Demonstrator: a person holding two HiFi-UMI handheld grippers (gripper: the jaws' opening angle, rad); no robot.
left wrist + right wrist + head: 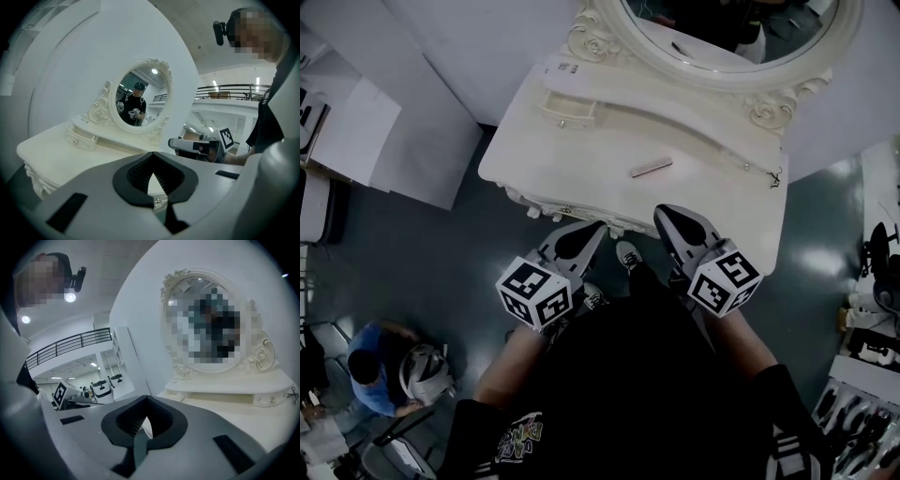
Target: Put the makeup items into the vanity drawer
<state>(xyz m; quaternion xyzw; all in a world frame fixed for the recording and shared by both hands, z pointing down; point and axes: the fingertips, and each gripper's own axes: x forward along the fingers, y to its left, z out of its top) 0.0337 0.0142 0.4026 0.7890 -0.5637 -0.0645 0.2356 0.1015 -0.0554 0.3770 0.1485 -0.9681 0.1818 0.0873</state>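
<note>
cream vanity [581,155], pale pink makeup stick [651,168]

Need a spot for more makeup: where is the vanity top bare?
Bare: the vanity top left of the stick, in front of the drawer; also right of the stick toward the edge. Tight only at the back, under the mirror.

Quick count: 2 grippers of mine, left gripper [596,227] & right gripper [662,212], w/ 1 marker cube [534,292] each. 1 vanity [581,173], 1 oval mirror [722,28]. 2 small drawers: left drawer [567,111], right drawer [273,399]. Only 1 makeup stick [651,168] on the surface [712,202]. 1 other person [380,361], down on the floor [441,262].
</note>
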